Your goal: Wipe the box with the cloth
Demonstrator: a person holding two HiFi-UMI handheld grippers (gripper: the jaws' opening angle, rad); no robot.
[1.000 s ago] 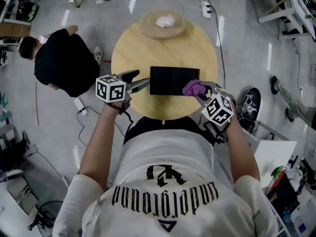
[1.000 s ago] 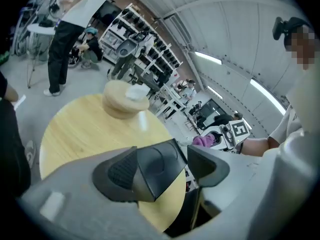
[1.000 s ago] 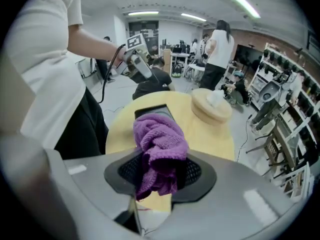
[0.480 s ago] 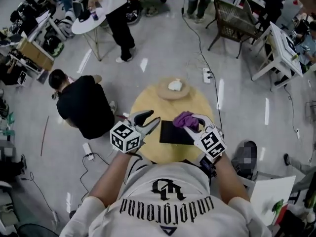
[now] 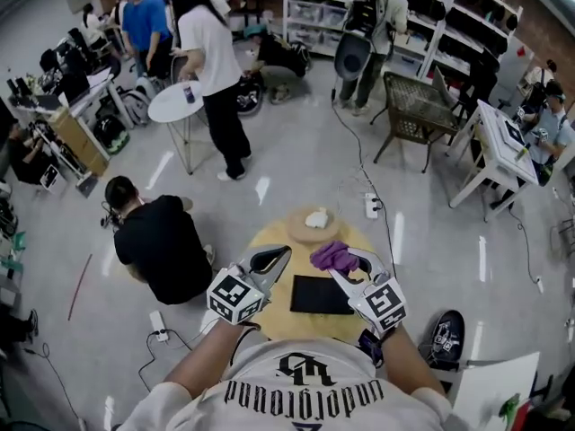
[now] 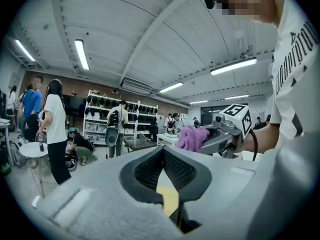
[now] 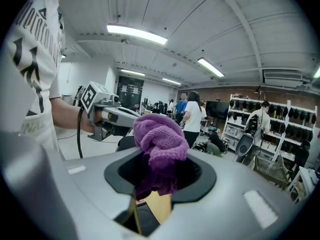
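1. My left tongs (image 5: 280,254) have just been closing; the jaws now meet at the tips, with nothing between them
2. My right tongs (image 5: 345,260) are clamped on the purple cloth (image 5: 331,256), which bunches up over the jaw tips and hangs a little way down between them
3. Both tongs are up in the air, side by side, the left tips just beside the cloth but not touching it
4. The black box (image 5: 322,294) lies flat on the round wooden table (image 5: 301,268), below the gap between my two tongs and well apart from both
5. The cloth is clear of the box, above its far edge on the right-tongs side
6. Beyond the tips of both tongs, at the far edge of the table, sits a shallow dish (image 5: 293,230) with a white lump (image 5: 316,218) in it
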